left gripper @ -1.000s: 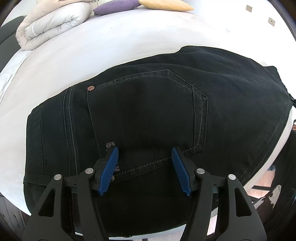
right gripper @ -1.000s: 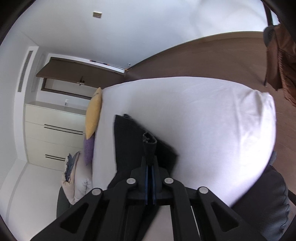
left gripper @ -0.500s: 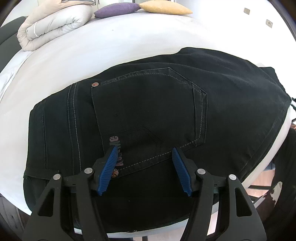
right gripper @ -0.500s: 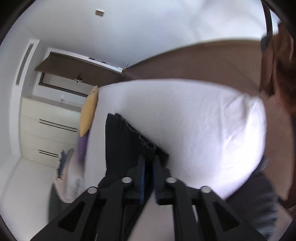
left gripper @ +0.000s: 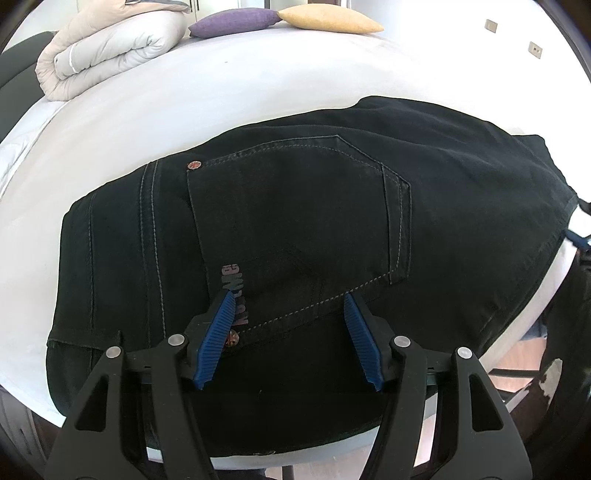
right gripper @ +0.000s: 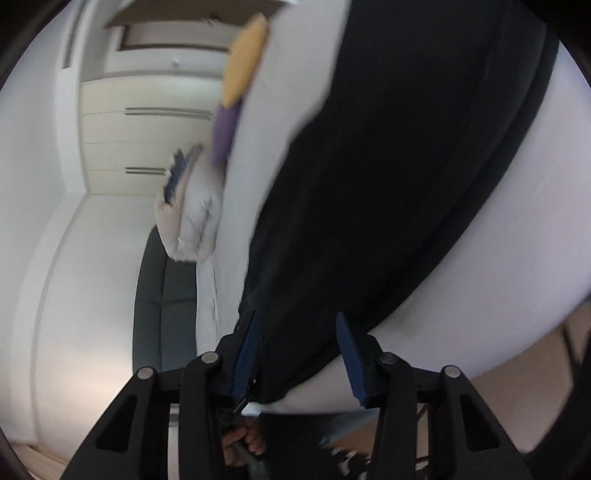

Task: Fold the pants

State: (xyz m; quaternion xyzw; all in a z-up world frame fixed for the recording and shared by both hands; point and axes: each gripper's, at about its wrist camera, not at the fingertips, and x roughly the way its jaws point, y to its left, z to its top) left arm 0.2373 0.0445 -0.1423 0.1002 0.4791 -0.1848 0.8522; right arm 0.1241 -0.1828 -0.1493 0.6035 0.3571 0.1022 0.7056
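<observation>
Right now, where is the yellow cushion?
In the left wrist view the yellow cushion lies at the far end of the white bed, just right of the purple cushion.

Left gripper [left gripper: 287, 295] and right gripper [right gripper: 296, 317], black angular plastic frames, ribbed blue pads [left gripper: 216, 338], silver round screws [left gripper: 176, 339]

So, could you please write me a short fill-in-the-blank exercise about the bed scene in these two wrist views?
1. The black denim pants lie on a ____ bed sheet.
2. The left gripper hovers over the pants with its jaws ____.
3. Beside the purple cushion lies a ____ cushion.
4. The fingers of the right gripper carry ____ pads.

Missing words: white; open; yellow; blue
</observation>
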